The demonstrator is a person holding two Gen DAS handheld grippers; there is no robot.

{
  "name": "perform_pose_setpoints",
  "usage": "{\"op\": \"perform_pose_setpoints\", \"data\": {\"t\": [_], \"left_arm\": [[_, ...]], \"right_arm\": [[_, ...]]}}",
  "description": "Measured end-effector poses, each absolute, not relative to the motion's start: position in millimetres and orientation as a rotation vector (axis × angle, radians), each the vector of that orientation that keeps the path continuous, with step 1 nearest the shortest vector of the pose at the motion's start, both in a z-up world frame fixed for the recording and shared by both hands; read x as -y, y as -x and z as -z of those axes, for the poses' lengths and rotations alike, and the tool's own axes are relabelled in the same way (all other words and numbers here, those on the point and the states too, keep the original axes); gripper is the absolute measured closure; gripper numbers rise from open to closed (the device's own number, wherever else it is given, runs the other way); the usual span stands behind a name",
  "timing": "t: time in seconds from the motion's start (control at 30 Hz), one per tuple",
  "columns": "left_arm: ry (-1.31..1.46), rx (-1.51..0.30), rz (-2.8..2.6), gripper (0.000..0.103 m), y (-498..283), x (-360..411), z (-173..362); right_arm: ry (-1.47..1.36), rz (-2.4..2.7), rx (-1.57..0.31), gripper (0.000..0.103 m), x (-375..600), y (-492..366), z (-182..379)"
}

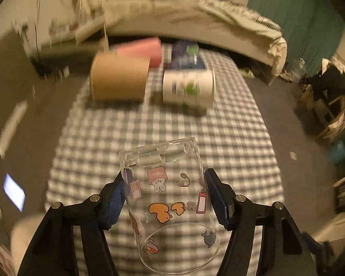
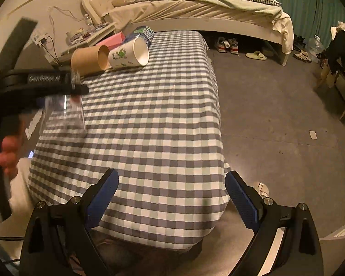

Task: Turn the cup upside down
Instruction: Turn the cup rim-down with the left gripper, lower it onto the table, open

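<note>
A clear glass cup (image 1: 170, 204) with cartoon stickers is held between the blue pads of my left gripper (image 1: 166, 197). Its thick base points away from the camera and its open mouth faces the camera, above the checked tablecloth (image 1: 230, 142). In the right wrist view the same cup (image 2: 66, 110) shows blurred at the left, gripped by the left gripper (image 2: 78, 89) above the table. My right gripper (image 2: 171, 197) is open and empty over the table's near edge.
A brown paper cup (image 1: 118, 80), a white printed paper cup (image 1: 188, 87) and a pink box (image 1: 147, 50) lie at the far end of the table. A bed (image 2: 207, 7) stands beyond; shoes (image 2: 227, 44) and bare floor (image 2: 276, 105) are to the right.
</note>
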State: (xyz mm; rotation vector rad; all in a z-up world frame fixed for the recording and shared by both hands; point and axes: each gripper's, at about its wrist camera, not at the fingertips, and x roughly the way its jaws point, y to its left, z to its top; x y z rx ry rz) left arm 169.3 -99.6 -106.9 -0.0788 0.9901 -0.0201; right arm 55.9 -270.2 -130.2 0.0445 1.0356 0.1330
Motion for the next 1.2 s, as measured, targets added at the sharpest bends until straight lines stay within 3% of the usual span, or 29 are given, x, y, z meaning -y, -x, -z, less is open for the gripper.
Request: {"op": "perform_pose_setpoints", "data": {"t": [0.23, 0.4, 0.87, 0.97, 1.03, 1.2], "left_arm": [[-0.136, -0.716, 0.031, 0.037, -192.0, 127.3, 132.4], [-0.204, -0.617, 0.075, 0.037, -188.3, 133.3, 143.0], [-0.132, -0.689, 0.135, 0.037, -145.4, 114.2, 142.6], [-0.098, -0.707, 0.169, 0.032, -146.0, 112.3, 139.4], [-0.091, -0.697, 0.153, 0.012, -144.9, 112.7, 133.1], [-0.076, -0.649, 0.161, 0.012, -136.3, 111.7, 104.7]], "right_arm": [[-0.014, -0.115, -1.073, 0.009, 269.6, -65.2, 151.4], [-0.019, -0.111, -1.097, 0.009, 272.0, -73.4, 161.0], [-0.015, -0.099, -1.082, 0.009, 269.4, -77.1, 153.6], [-0.011, -0.097, -1.072, 0.009, 269.4, -73.0, 148.6], [-0.009, -0.098, -1.062, 0.009, 269.7, -69.4, 143.7], [-0.003, -0.081, -1.014, 0.009, 273.5, -62.2, 118.6]]}}
